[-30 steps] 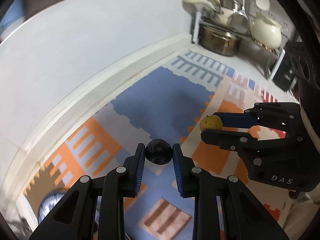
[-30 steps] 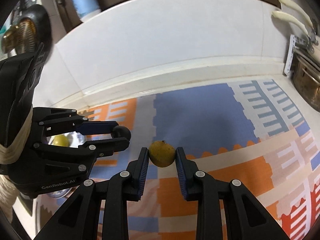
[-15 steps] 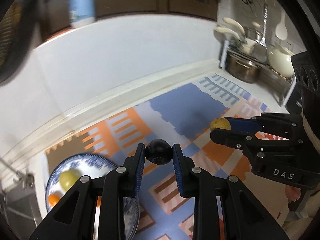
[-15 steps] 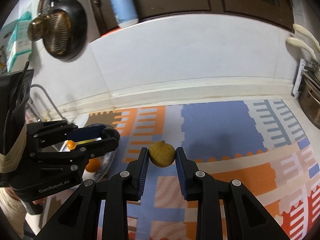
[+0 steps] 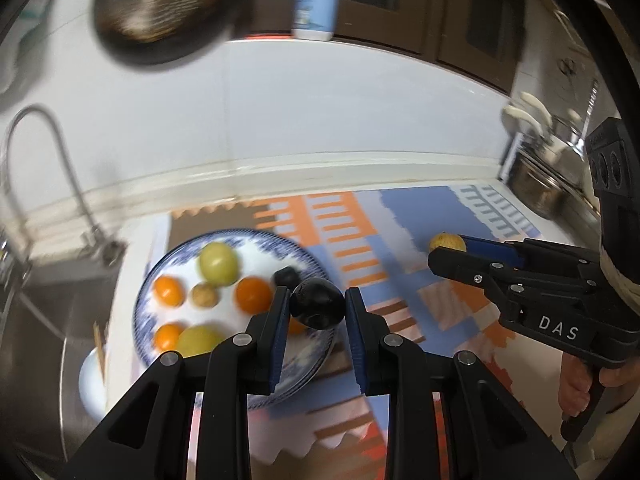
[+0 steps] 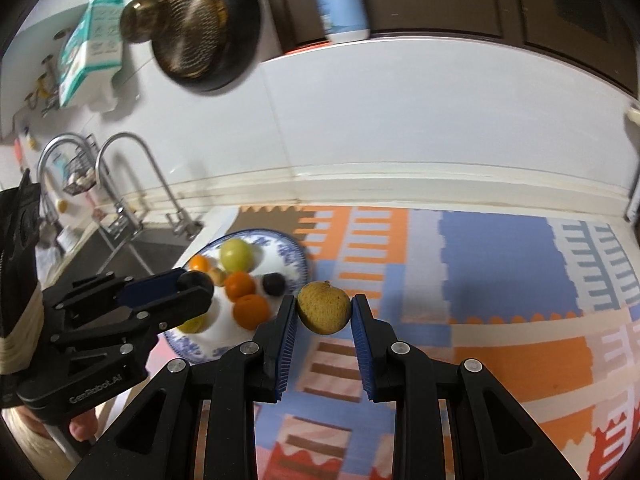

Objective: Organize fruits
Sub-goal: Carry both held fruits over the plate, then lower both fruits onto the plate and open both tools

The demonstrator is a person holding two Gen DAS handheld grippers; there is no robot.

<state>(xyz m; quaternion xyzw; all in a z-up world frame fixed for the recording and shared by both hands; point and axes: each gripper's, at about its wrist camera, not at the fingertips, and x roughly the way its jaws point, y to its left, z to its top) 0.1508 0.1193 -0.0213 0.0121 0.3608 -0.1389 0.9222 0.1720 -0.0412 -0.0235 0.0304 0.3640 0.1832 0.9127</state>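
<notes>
From the left wrist view, the left claw is clamped on a dark plum, held above the near right edge of the plate. The plate sits on a patterned mat on the tabletop, beside the sink, and already carries several fruits: oranges, yellow-green ones, a small tan one and another dark one. To the right, the right claw grips a tan fruit over the mat, well apart from the plate. From the right wrist view, that tan fruit is pinched between the blue pads, just right of the plate, while the left claw hangs over the plate with the plum. No loose fruit shows on the mat in either view, so the task looks nearly done: what remains, by this reading, is to set down the plum and then the tan fruit on the plate. Room there looks tight, so rolling is a risk.
</notes>
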